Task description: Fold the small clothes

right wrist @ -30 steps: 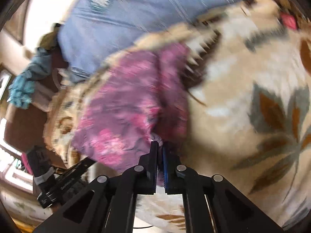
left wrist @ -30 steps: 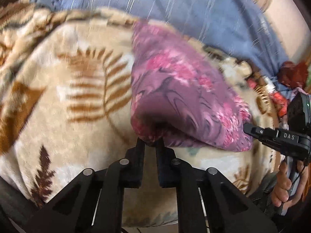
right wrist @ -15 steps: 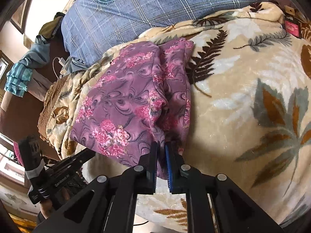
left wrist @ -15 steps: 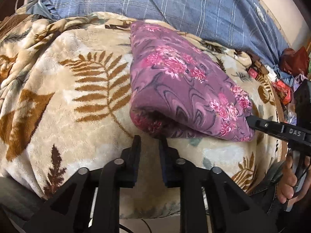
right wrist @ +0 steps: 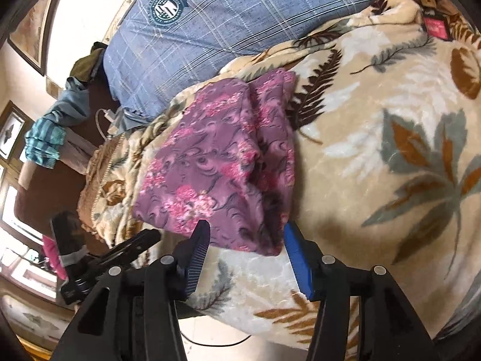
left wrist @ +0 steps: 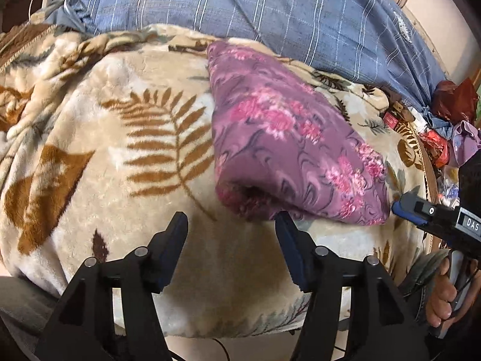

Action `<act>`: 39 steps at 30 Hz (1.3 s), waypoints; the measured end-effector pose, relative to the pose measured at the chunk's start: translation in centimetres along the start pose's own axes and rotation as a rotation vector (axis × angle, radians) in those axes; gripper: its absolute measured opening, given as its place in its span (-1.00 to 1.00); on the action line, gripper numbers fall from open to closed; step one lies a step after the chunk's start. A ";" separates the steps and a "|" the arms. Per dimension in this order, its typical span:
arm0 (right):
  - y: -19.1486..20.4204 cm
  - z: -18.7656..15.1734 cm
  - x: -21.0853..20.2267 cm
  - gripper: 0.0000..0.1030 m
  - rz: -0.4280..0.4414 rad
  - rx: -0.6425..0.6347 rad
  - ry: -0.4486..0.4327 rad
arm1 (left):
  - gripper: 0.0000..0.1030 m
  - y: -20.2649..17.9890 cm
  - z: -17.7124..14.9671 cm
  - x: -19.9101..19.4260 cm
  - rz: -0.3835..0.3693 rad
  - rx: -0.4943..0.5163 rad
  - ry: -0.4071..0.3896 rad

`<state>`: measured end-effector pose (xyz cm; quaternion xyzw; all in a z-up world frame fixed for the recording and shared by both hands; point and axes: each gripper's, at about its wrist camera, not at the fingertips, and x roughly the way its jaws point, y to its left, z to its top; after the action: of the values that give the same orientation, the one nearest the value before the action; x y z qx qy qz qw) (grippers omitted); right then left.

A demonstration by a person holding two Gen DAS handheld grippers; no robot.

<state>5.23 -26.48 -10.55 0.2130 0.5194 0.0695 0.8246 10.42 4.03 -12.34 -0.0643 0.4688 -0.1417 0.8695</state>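
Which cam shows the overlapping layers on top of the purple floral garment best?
Right wrist: the purple floral garment fills mid-frame, and a seam where one layer overlaps another runs along its length. Left wrist shows the same garment as one smooth top face plus its open, rolled near edge, no seam.

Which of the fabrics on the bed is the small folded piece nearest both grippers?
The purple floral garment, folded on the beige leaf-print blanket; the blue plaid cloth lies farther back.
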 end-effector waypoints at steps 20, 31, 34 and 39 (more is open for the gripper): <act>-2.2 -0.7 3.4 -0.89 -0.020 0.120 0.072 | -0.70 0.7 1.1 2.8 -0.129 -0.167 0.081; -1.5 -0.5 2.6 -0.90 -0.103 0.051 0.007 | -0.73 0.9 0.6 3.0 -0.121 -0.150 0.089; -1.4 -0.5 2.8 -0.89 -0.122 0.043 0.013 | -0.73 0.7 0.5 3.1 -0.112 -0.138 0.082; -1.5 -1.0 3.1 -0.77 -0.138 0.029 0.038 | -0.71 0.0 0.3 3.2 -0.087 -0.107 0.080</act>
<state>5.54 -26.54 -14.11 0.1873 0.5496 0.0088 0.8141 12.33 3.08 -14.74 -0.1254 0.5069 -0.1564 0.8384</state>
